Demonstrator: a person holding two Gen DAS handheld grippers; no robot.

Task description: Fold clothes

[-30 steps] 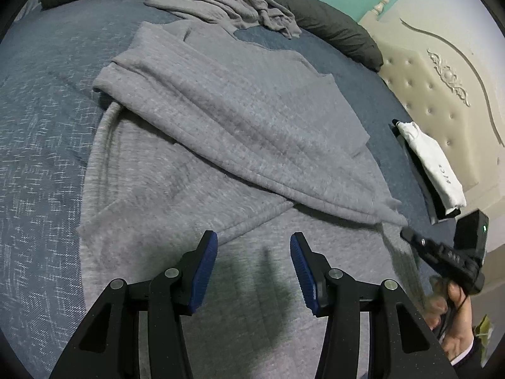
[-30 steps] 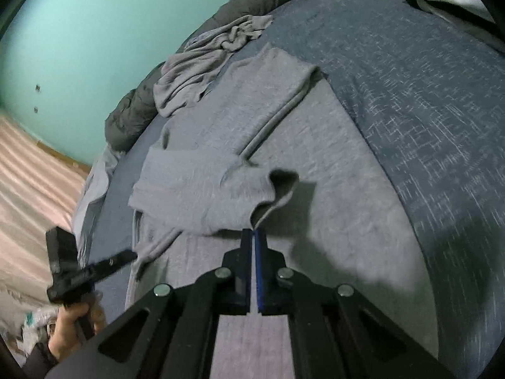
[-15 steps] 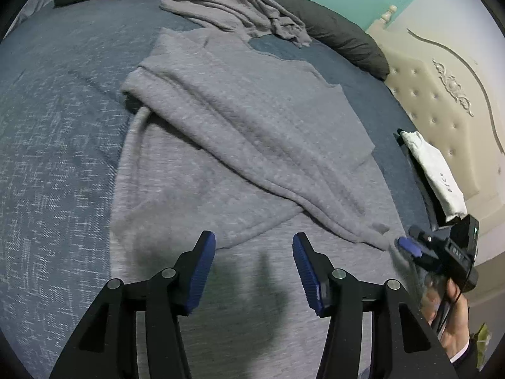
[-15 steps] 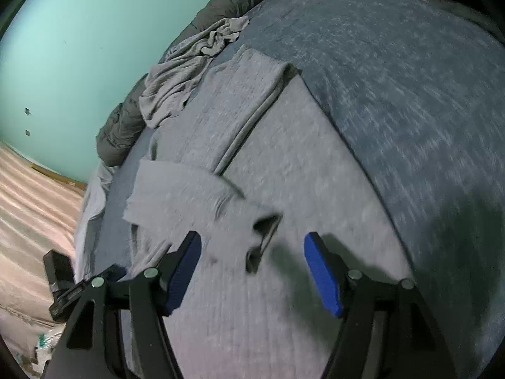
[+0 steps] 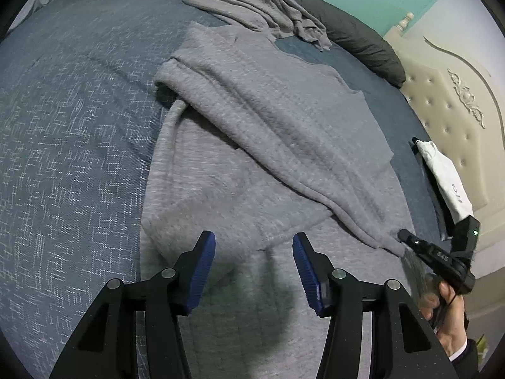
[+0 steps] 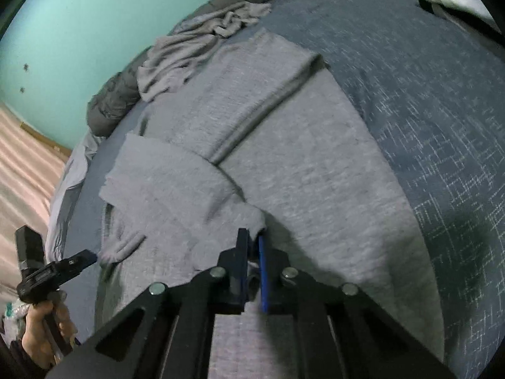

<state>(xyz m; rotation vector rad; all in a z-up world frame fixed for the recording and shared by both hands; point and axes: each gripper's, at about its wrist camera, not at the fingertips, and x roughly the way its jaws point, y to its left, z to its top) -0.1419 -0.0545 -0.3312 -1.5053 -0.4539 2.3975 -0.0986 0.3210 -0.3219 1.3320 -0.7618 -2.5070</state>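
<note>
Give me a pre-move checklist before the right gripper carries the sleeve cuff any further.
1. Right gripper shut on the cuff of the grey knitted sweater: ok.
2. Left gripper open, holding nothing: ok.
3. Sweater body flat on the dark blue bedspread: ok.
4. Other sleeve folded across the body: ok.
5. Crumpled grey garment clear of the sweater: not ok, it overlaps the far edge.
6. Grip depth on cuff: cannot tell.

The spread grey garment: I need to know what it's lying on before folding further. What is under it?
The grey garment lies on a dark blue flecked bedspread, which shows on both sides of it. Whatever sits directly beneath the fabric is covered and cannot be seen.
</note>
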